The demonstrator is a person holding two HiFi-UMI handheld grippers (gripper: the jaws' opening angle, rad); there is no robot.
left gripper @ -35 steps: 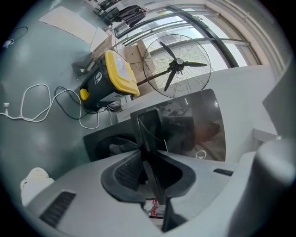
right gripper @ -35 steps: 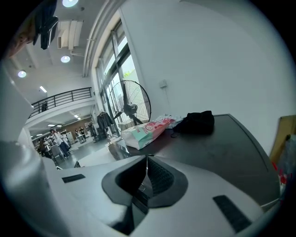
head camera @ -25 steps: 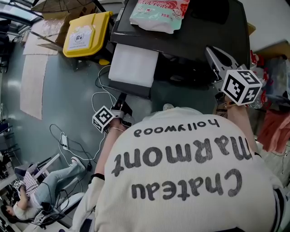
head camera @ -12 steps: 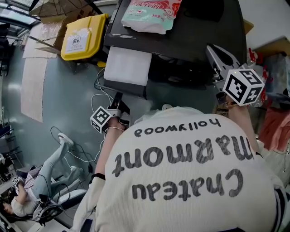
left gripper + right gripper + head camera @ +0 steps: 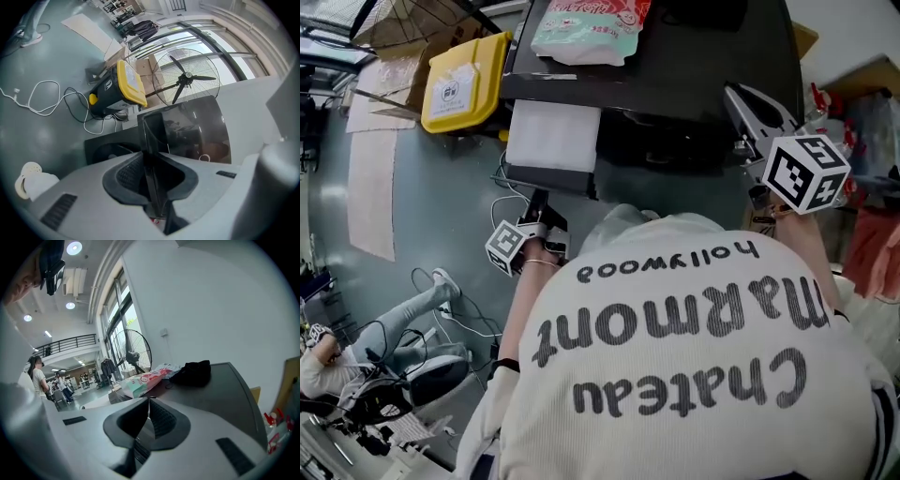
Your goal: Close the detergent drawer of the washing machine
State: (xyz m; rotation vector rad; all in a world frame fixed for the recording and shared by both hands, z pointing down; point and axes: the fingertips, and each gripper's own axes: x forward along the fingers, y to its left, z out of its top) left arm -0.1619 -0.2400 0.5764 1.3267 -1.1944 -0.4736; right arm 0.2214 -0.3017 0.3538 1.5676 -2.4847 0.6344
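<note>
since the earlier frame the exposed white length of the detergent drawer [image 5: 553, 136] appears slightly reduced; it remains pulled out of the washing machine [image 5: 694, 84]. its dark front panel [image 5: 154, 126] is clamped edge-on by the left gripper [image 5: 539, 204]. the right gripper [image 5: 147, 401] is held closed and empty over the machine top. if the drawer is pushed off-axis, the panel may be lost from the pads or the drawer jammed askew.

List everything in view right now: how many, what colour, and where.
washing machine: one, dark, top centre
detergent drawer: one, white, dark front, pulled out front left
packet: one, pink and green, on machine
cloth: one, black, on machine
bin: one, yellow lid, floor left
fan: one, black, beyond bin
cables: several, white, floor
seated person: one, lower left
shirt: one, white, bottom
left gripper: one, grey, shut on detergent drawer
right gripper: one, grey, shut, empty, machine's right
</note>
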